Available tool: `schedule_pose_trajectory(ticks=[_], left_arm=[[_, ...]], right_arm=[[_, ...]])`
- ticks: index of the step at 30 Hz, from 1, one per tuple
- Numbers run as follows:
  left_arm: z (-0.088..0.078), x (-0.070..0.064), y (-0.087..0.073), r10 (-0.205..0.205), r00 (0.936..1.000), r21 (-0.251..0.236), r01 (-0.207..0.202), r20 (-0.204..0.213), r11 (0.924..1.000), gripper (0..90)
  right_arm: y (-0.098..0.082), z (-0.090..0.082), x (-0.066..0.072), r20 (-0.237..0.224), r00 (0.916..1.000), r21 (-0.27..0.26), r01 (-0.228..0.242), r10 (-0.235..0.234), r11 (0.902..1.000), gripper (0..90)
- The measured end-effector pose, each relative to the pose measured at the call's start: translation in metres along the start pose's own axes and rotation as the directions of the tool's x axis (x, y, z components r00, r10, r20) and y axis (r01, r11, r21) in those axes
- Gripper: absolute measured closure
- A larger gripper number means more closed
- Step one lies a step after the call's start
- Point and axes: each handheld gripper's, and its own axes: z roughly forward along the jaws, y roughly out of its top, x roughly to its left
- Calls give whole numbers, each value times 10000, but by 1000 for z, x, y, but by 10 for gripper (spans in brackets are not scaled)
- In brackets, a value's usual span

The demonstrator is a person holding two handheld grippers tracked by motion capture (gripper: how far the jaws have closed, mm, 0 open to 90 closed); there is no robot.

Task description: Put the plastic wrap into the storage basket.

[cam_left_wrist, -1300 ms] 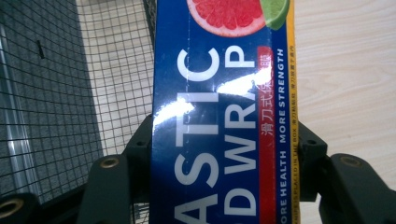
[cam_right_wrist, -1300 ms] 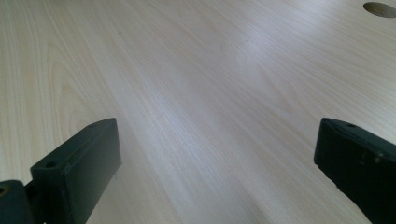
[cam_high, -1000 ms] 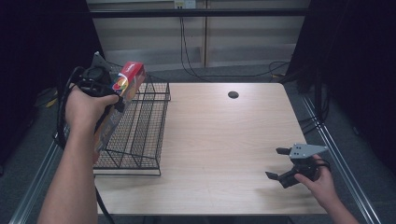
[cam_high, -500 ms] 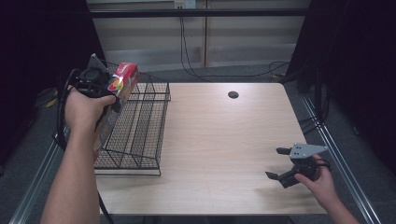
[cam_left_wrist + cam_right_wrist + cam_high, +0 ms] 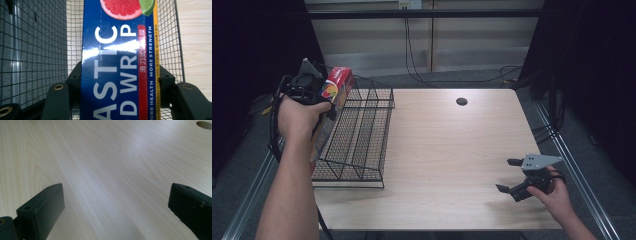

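A long plastic wrap box point(image 5: 328, 111), blue with a red end and citrus pictures, hangs tilted over the left side of a black wire basket point(image 5: 362, 135). My left gripper point(image 5: 319, 102) is shut on the box near its upper end. In the left gripper view the box point(image 5: 118, 62) runs up between both jaws, with the basket's mesh point(image 5: 40, 50) behind it. My right gripper point(image 5: 509, 175) rests low over the table's front right corner, open with bare wood between its jaws. The right gripper view shows that gripper point(image 5: 116, 207) over plain tabletop.
The light wooden table point(image 5: 452, 145) has a round cable hole point(image 5: 461, 101) at the back. Cables run along the floor behind the table. Dark curtains stand at both sides. A metal rail point(image 5: 577, 170) lines the right edge.
My left hand has shifted slightly left and down with the box. The right gripper has stayed where it was.
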Motion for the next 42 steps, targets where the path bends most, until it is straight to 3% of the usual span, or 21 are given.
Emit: schedule_pose_trajectory(ticks=[8,22,42], left_arm=[[7,6,-1,-341,9993,-81,340,-141,9994,416],[12,8,4,-551,9970,146,560,-548,9983,414],[21,16,4,-1032,9923,330,1056,-684,9939,412]], right_arm=[[0,0,0,23,10000,-4,21,-21,10000,2],[0,1,0,-11,10000,12,30,-30,10000,2],[-1,2,1,-26,10000,78,32,-32,10000,3]])
